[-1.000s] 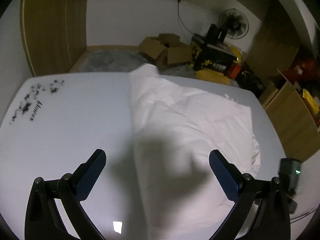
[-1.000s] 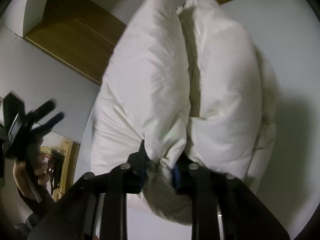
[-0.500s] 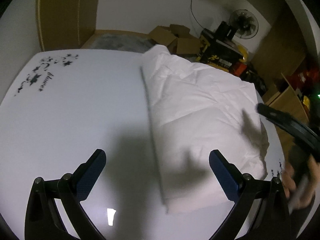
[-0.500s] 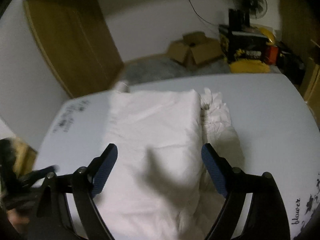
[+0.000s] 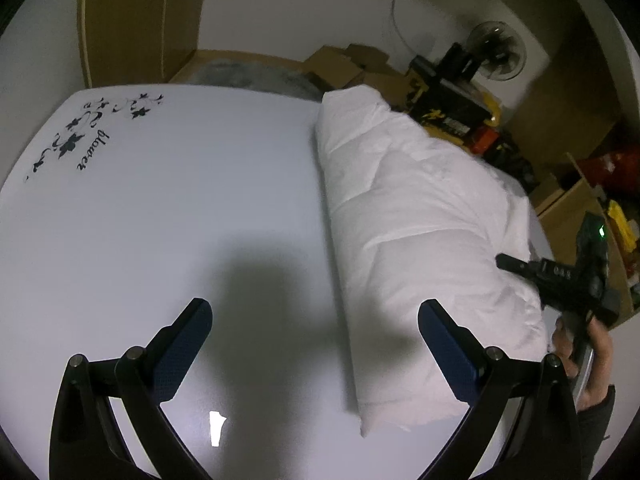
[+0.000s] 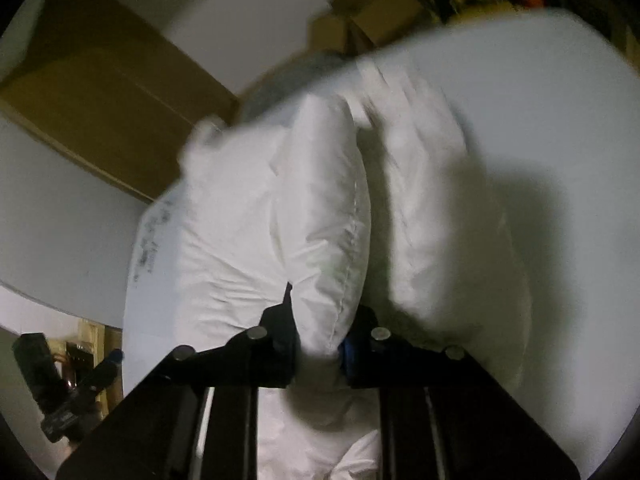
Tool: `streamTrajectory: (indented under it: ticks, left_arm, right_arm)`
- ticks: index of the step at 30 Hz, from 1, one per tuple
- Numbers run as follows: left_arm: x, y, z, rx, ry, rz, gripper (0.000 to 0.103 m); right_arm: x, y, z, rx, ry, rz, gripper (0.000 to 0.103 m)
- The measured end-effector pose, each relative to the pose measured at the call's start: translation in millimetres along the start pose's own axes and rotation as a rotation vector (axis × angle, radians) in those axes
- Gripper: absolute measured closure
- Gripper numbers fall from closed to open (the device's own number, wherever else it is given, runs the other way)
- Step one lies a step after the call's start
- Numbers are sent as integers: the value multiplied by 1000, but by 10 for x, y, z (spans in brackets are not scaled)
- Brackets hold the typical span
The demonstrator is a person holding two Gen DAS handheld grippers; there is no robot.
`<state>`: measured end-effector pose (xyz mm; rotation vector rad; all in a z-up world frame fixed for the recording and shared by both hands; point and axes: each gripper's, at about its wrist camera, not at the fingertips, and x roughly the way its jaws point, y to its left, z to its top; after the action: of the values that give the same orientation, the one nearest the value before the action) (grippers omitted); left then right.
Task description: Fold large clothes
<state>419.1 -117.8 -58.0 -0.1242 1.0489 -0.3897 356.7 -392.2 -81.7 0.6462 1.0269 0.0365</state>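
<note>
White table (image 5: 160, 220) bears one padded garment (image 6: 320, 240), right gripper (image 6: 320, 344) closing on it.

Dim room, fisheye vignette, motion blur

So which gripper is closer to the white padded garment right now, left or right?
Right. The right gripper is closing its jaws on a fold of the white padded garment. The left gripper hovers open over the table, one finger overlapping the garment's near edge, nothing between its jaws.
</note>
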Motion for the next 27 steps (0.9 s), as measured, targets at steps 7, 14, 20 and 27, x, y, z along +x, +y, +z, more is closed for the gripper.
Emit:
streamTrajectory:
  ticks: [7, 14, 20, 27]
  left_arm:
    - [-209, -250, 584, 28, -121, 73, 0]
    - [165, -868, 1212, 135, -223, 221, 0]
    - [1157, -781, 1264, 99, -69, 245, 0]
    - [1755, -682, 1061, 112, -14, 186, 0]
  right_arm:
    - [-971, 541, -495, -195, -412, -3, 29]
    - [-770, 1055, -320, -355, -489, -176, 24]
    - [178, 1019, 53, -449, -282, -387, 16]
    - [431, 418, -43, -396, -289, -358, 12]
